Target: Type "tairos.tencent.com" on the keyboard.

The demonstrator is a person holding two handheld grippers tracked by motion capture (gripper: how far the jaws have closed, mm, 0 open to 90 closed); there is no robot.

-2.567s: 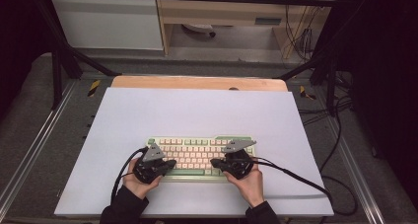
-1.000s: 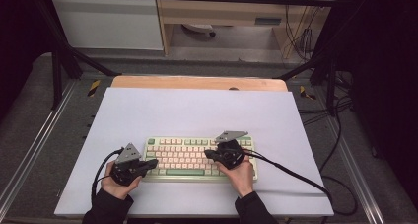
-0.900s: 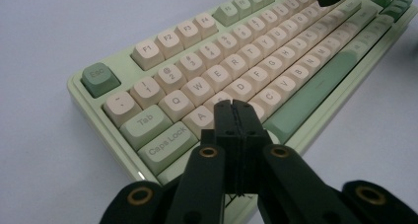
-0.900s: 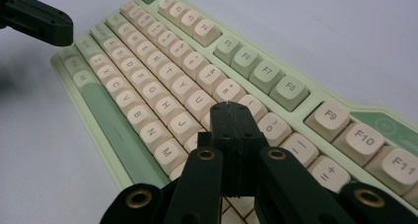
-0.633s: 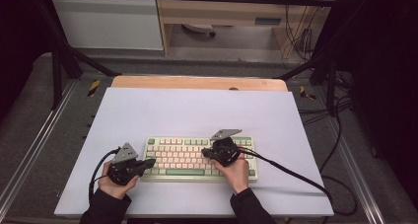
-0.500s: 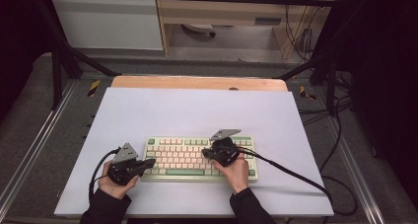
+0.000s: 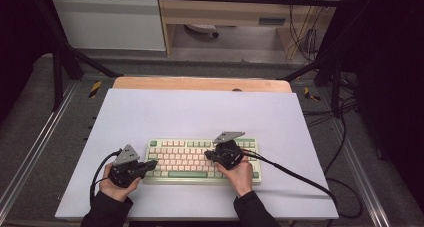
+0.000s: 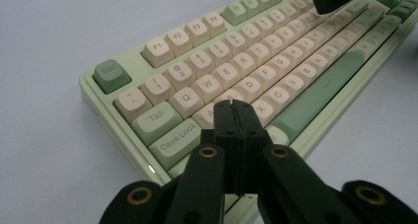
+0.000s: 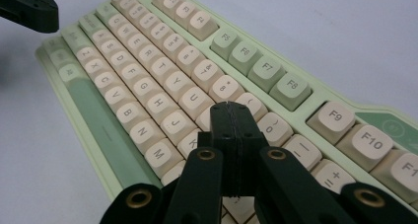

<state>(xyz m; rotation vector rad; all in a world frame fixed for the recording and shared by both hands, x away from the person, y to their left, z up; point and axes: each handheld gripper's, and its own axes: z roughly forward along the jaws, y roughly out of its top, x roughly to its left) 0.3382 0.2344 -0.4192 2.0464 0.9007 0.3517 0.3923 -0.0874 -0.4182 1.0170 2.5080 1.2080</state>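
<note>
I hold one gripper in each hand over a green and cream keyboard (image 7: 202, 159) that lies flat on the white desk (image 7: 200, 112), near my edge of it and roughly centred between its sides.

Left gripper (image 7: 150, 164): jaws pressed together, nothing between them. In the left gripper view the closed tip (image 8: 231, 108) sits over the left end of the home row, just past the Caps Lock key (image 8: 175, 141) and beside the A key; whether it touches a keycap I cannot tell. From the high view, the body of this gripper lies off the keyboard's left end, with my left hand (image 7: 116, 187) on the desk side of it and its cable looping to the left.

Right gripper (image 7: 208, 155): jaws also pressed together, holding nothing. In the right gripper view its tip (image 9: 230, 110) stands over the right half of the letter block, among the keys between J (image 9: 170, 121) and the number row; contact with a key cannot be confirmed. My right hand (image 7: 239, 174) rests over the keyboard's lower right portion, and the cable trails off to the right across the desk.

The two grippers are well apart, the letter keys lying between them. Each gripper's tip appears at the far edge of the other's view.
</note>
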